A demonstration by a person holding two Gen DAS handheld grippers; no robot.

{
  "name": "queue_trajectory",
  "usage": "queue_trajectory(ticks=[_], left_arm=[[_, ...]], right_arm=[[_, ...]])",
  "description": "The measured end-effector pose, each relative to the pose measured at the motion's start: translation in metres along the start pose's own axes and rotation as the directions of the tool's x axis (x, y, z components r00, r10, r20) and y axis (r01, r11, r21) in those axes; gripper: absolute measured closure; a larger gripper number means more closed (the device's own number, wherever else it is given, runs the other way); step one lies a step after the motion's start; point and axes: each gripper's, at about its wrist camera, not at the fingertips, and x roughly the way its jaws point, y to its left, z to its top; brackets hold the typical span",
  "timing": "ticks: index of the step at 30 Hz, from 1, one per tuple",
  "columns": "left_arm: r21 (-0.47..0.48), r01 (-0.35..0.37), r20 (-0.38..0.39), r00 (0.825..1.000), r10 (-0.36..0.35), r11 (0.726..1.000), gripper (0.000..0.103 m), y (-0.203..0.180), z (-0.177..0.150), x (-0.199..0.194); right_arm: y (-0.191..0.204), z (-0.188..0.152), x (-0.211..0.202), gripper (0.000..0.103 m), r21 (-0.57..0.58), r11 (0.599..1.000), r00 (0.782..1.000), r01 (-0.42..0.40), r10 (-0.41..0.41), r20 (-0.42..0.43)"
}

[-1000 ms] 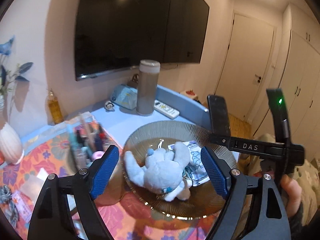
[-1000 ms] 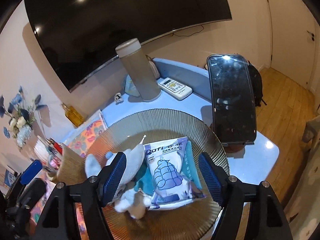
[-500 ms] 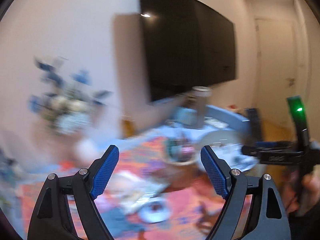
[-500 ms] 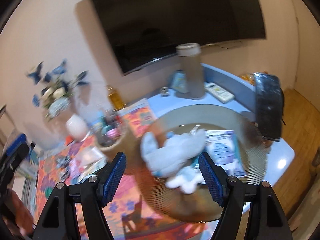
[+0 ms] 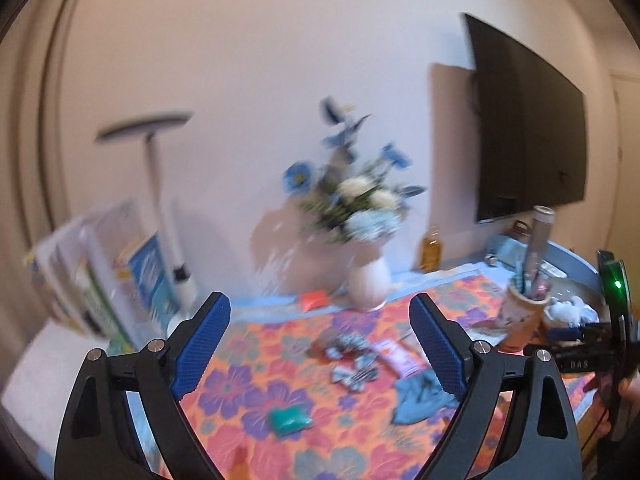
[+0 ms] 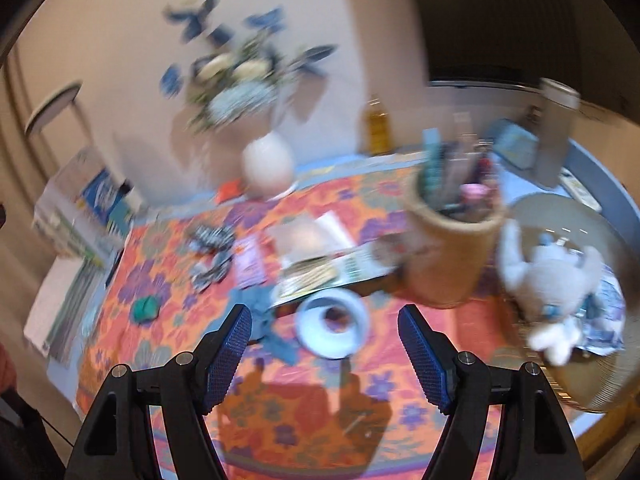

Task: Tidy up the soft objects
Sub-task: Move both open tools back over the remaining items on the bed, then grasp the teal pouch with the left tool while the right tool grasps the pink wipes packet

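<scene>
A green soft pouch [image 5: 290, 421] is lying on the floral cloth [image 5: 248, 364], low between the left gripper's [image 5: 319, 344] blue pads; its jaws have just been widening, gripping nothing. The blue rag [image 6: 264, 320] is sitting just beside the right gripper's [image 6: 324, 354] left pad, jaws spread and empty. Far right, the plush toy [image 6: 552, 280] is resting in the ribbed dish [image 6: 600, 384].

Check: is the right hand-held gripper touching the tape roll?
Apart. The right wrist view shows the right hand-held gripper open, tape roll lying on the tablecloth between the blue pads, clear gaps either side.
</scene>
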Motion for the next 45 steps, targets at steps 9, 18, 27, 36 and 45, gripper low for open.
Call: queue_trajectory(ticks=[9,18,27,36,45], left_arm=[[-0.163,-0.009,-0.197,0.98,-0.024,0.987,0.012,0.058,-0.071,0.071],[-0.248,0.012,-0.339,0.936,-0.098,0.969,0.012,0.07,-0.128,0.128],[-0.197,-0.012,-0.418,0.905,-0.073,0.98,0.012,0.055,-0.167,0.166],[-0.132,-0.048,-0.455,0.891,-0.018,0.99,0.012,0.046,-0.171,0.171],[-0.119,-0.087,-0.523,0.852,0.012,0.989,0.012,0.047,-0.177,0.185]], right_arm=[[0.057,-0.003,0.041,0.029,-0.122,0.992,0.998,0.003,-0.01,-0.055],[0.101,0.01,0.093,0.029,-0.215,0.977,0.996,0.01,-0.028,-0.082],[0.102,0.025,0.186,0.029,-0.121,0.993,0.987,-0.001,-0.018,-0.157],[0.105,0.032,0.229,0.029,-0.126,0.992,0.99,0.021,-0.038,-0.134],[0.102,0.031,0.229,0.029,-0.115,0.993,0.993,0.008,-0.021,-0.115]])
